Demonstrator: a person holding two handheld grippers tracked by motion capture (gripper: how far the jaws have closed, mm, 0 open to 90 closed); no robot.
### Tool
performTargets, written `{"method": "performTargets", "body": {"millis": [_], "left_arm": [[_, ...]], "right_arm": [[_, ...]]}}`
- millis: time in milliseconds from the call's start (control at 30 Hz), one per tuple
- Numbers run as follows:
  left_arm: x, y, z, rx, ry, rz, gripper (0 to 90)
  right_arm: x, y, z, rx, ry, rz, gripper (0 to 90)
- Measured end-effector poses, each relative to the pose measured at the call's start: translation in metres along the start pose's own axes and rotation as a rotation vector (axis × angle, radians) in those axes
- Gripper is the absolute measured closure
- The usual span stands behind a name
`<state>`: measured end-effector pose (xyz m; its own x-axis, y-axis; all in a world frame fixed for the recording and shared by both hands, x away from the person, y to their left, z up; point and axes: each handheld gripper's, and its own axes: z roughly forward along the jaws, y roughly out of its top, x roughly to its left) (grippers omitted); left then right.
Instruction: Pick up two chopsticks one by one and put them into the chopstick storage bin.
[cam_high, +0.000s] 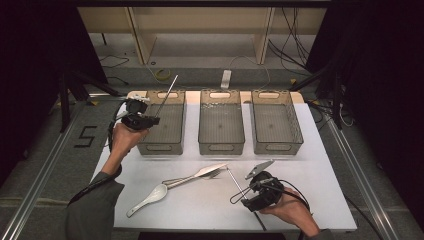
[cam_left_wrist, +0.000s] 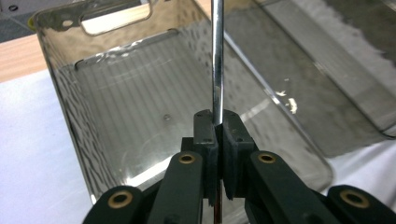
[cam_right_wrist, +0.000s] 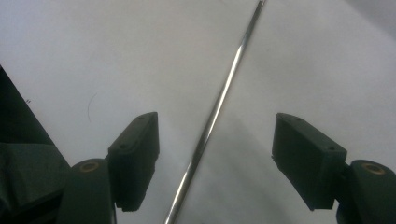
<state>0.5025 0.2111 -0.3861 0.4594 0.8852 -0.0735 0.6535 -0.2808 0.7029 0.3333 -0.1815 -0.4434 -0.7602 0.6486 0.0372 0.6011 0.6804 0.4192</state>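
1. Left gripper (cam_high: 136, 119): jaws clamped tight on a thin metal rod (cam_high: 167, 95). In the left gripper view the rod (cam_left_wrist: 217, 60) runs straight up from between the pads.
2. Rod sits over the left bin (cam_high: 176, 142), tip angled up and away past its far rim.
3. Right gripper (cam_high: 258, 192): jaws wide, gripping nothing. A second metal rod (cam_right_wrist: 219, 105) lies on the surface (cam_right_wrist: 93, 56) between them, touching neither pad.
4. That second rod (cam_high: 235, 181) is well in front of the left bin, toward the right.
5. White spoon (cam_high: 150, 198) and fork (cam_high: 197, 176) lie on the surface in front of the left bin.
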Motion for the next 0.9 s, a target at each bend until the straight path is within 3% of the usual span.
{"method": "performTargets", "body": {"millis": [567, 900], "left_arm": [[0.014, -0.006, 0.021, 0.035, 0.04, -0.065, 85.3], [0.021, -0.013, 0.033, 0.047, 0.08, -0.134, 82.7]], "right_arm": [[0.001, 0.001, 0.0, 0.003, 0.008, 0.005, 33.0], [0.001, 0.002, 0.0, 0.003, 0.01, 0.007, 33.4]]}}
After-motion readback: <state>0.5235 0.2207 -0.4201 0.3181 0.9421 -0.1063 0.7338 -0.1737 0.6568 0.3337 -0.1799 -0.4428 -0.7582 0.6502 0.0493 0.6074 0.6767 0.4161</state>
